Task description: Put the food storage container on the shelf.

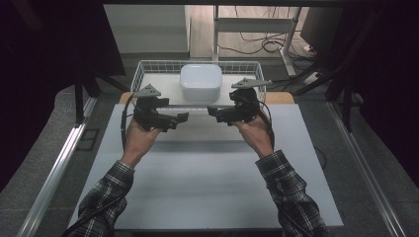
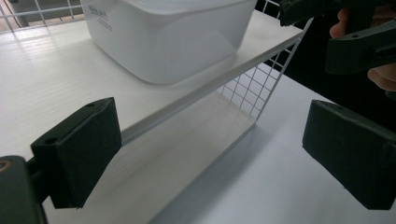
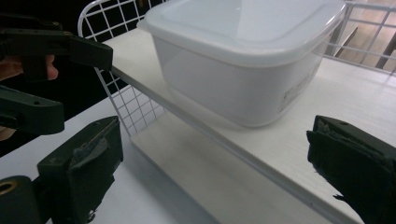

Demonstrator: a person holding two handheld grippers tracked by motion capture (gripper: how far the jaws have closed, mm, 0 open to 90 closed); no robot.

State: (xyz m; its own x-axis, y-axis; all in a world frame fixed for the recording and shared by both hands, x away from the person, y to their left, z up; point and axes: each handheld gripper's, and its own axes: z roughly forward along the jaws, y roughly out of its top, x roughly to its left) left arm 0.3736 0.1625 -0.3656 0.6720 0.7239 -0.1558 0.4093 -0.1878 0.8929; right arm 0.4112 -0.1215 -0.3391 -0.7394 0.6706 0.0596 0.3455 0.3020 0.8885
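Both my left gripper (image 1: pixel 185 117) and right gripper (image 1: pixel 211 111) gape empty just near of the white lidded plastic tub (image 1: pixel 200 82) on the wire basket's white shelf board (image 1: pixel 168 89). Uneven squeezing could skid it far.

The left gripper (image 1: pixel 182 117) and the right gripper (image 1: pixel 213 111) point toward each other. Both have their jaws wide apart, with nothing between them.

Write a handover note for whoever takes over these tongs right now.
Left tongs: open, holding nothing, in front of the basket.
Right tongs: open, holding nothing, facing the left ones.
Box: white, lidded, sitting on the shelf inside the wire basket at the far end of the table.
Done: box rests on the shelf, ungripped.
Left: cannot tell from this moment; probably grip the box from both sides if it must move.
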